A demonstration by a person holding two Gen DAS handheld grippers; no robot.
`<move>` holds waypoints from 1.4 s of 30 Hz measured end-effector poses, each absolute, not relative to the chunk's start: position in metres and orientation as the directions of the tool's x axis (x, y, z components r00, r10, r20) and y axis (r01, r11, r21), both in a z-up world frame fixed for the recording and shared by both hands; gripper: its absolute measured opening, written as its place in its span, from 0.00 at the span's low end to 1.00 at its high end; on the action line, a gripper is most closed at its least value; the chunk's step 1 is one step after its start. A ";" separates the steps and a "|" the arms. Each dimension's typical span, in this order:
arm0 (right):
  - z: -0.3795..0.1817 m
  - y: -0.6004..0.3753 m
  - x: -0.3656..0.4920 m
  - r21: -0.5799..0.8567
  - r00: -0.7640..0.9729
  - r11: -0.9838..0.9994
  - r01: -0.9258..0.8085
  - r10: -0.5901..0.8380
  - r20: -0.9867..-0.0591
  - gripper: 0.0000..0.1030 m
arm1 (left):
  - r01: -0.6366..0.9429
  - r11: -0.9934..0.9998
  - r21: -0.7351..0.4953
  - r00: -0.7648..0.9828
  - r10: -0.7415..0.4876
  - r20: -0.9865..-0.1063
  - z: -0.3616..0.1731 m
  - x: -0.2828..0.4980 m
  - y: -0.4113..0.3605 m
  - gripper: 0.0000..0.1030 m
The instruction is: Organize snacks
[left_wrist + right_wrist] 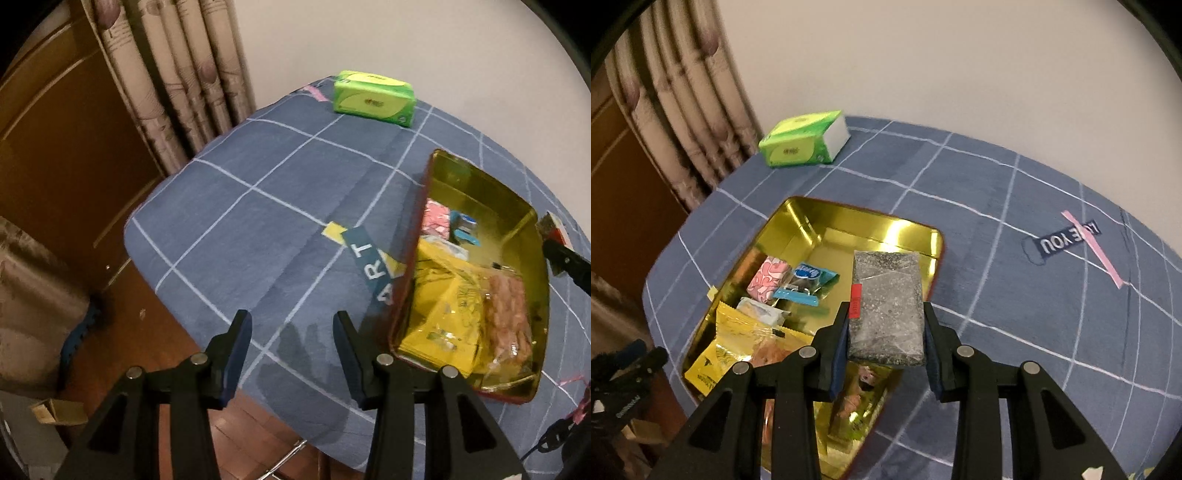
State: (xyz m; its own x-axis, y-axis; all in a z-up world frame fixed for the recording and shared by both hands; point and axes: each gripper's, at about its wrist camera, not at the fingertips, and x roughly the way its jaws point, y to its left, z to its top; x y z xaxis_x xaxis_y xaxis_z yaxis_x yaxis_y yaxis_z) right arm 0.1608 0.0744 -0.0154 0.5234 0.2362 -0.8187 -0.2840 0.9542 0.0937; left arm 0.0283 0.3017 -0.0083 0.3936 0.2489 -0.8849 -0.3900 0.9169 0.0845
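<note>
A gold-lined tin (pixel 871 230) with red outer walls sits on the blue checked tablecloth (pixel 1015 295). It holds a yellow packet (pixel 735 347), a pink snack (pixel 768 280), a blue-wrapped snack (pixel 809 282) and others. My right gripper (pixel 886 325) is shut on a grey speckled snack bar (pixel 886 306), held over the tin's right part. In the left wrist view the tin (pixel 476 184) lies at the right, and my left gripper (pixel 291 332) is open and empty over the cloth to the tin's left. The right gripper's tip with the bar (pixel 552 229) shows at that view's right edge.
A green tissue pack (pixel 803 142) lies at the table's far edge near the curtain (pixel 683 110); it also shows in the left wrist view (pixel 373 98). The table edge drops to a wooden floor (pixel 122 306) on the left. A white wall stands behind.
</note>
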 end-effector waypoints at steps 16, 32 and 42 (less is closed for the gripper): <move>-0.042 0.108 0.191 0.002 0.492 0.948 -0.318 0.167 -0.854 0.31 | -0.420 0.905 0.071 0.368 0.241 -0.898 -0.013 0.028 0.308 0.45; -0.059 0.114 0.204 -0.001 0.470 0.953 -0.303 0.149 -0.870 0.34 | -0.379 0.920 0.102 0.395 0.260 -0.881 -0.008 0.028 0.294 0.45; -0.021 0.111 0.167 0.006 0.554 0.943 -0.332 0.200 -0.808 0.66 | -0.315 0.941 0.121 0.445 0.259 -0.857 -0.001 0.026 0.277 0.45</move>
State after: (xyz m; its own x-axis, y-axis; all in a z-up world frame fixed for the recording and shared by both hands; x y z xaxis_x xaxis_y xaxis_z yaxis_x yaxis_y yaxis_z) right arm 0.1668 0.1110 -0.0209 0.5541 0.1997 -0.8081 -0.3317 0.9434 0.0057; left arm 0.0264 0.2772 -0.0009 0.4449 0.2593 -0.8572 -0.3154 0.9412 0.1210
